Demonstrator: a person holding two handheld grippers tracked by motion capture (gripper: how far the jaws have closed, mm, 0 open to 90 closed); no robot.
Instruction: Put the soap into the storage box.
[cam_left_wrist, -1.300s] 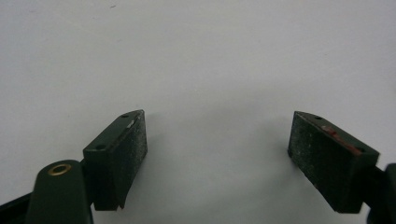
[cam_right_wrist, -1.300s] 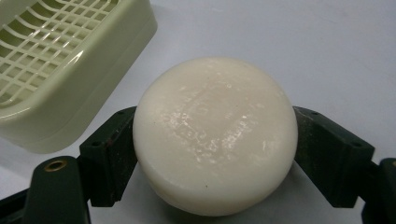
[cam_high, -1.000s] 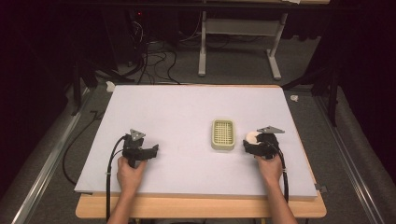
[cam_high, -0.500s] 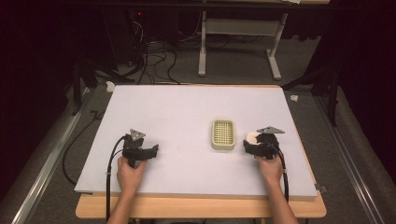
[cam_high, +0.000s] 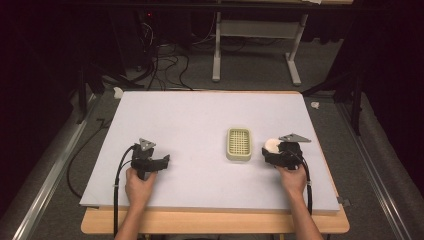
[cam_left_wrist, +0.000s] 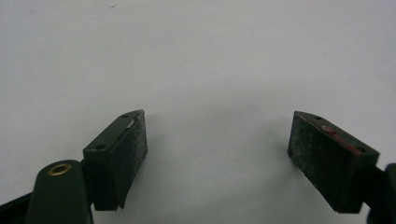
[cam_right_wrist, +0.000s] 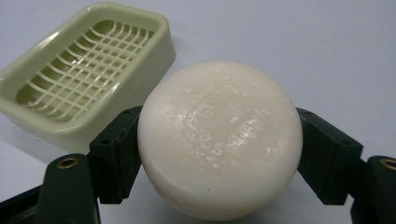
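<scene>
Inspector A: The round white soap (cam_right_wrist: 219, 140) sits between the jaws of the right gripper (cam_high: 274, 152), near the right edge of the surface (cam_high: 175, 120). Over the last second those jaws have been closing. In the right gripper view both pads now meet the soap's sides, so the soap reads as pinched. It has not shifted from a second ago.

Inspector B: And the dish?

Inspector A: The pale green soap dish (cam_high: 238, 144) lies just beside the soap, toward the middle of the surface, its grid empty. It has not moved either.

Inspector B: The other hand?

Inspector A: The left gripper (cam_left_wrist: 217, 154) rests toward the near left corner, well apart, jaws spread over bare surface, unchanged from the earlier pictures.

Inspector B: Meaning?

Inspector A: By judgement, the grasp is just secured. Lifting the soap and setting it in the dish remains to be done.
</scene>
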